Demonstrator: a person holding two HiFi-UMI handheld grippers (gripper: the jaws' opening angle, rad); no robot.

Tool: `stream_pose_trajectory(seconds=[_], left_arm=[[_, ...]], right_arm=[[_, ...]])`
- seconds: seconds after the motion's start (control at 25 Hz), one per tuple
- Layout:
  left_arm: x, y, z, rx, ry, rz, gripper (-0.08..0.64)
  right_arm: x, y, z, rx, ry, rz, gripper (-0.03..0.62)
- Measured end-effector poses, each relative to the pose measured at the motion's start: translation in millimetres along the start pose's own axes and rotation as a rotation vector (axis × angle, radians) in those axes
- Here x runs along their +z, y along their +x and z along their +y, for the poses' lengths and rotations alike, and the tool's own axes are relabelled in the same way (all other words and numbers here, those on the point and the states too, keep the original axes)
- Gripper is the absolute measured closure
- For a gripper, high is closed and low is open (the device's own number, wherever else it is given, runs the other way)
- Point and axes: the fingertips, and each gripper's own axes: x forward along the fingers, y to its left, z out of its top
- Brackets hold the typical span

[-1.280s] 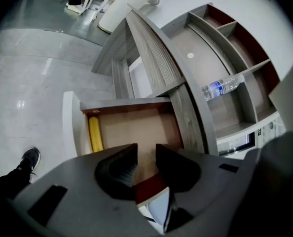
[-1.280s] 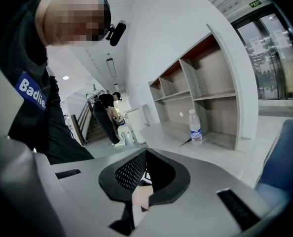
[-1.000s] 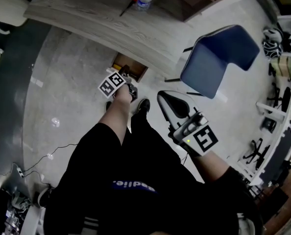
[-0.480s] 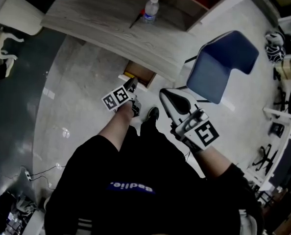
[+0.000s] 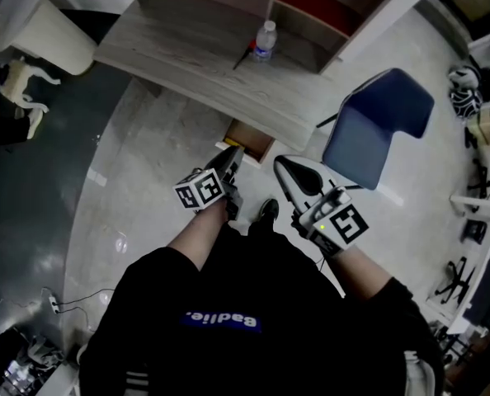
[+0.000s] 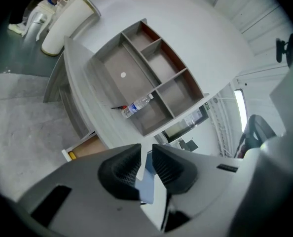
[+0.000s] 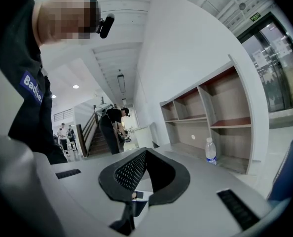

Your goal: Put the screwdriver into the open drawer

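The pick-up has not begun. The slim dark-and-red screwdriver (image 5: pixel 243 57) lies on the grey wood-grain counter (image 5: pixel 179 48), well ahead of the left tongs (image 5: pixel 235 153) and just beside the clear plastic water bottle (image 5: pixel 264 41). The open wooden drawer (image 5: pixel 250 139) sits just ahead of those tongs. The left tongs are closing on nothing; the right tongs (image 5: pixel 280 162) are closed and empty. The next move probably calls for opening one pair and reaching over the counter — lined up along the thin shaft. Count: one screwdriver, one bottle, one drawer, two tongs.
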Motion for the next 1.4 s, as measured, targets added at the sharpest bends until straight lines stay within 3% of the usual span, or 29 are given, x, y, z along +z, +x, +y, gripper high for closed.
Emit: stream_pose_trajectory(seconds=[0.36, 0.92, 1.4], left_arm=[[28.7, -44.1, -68.1, -0.074, 0.281, -0.025, 0.513], [42.2, -81.6, -165.8, -0.196, 0.586, -0.005, 0.539], [41.4, -112.2, -198.5, -0.25, 0.694, -0.051, 0.557]], right_arm=[[12.7, -10.2, 13.0, -0.006, -0.022, -0.024, 0.565], [14.0, -23.2, 23.2, -0.029, -0.047, -0.034, 0.565], [10.0, -22.0, 33.5, -0.018, -0.047, -0.023, 0.565]])
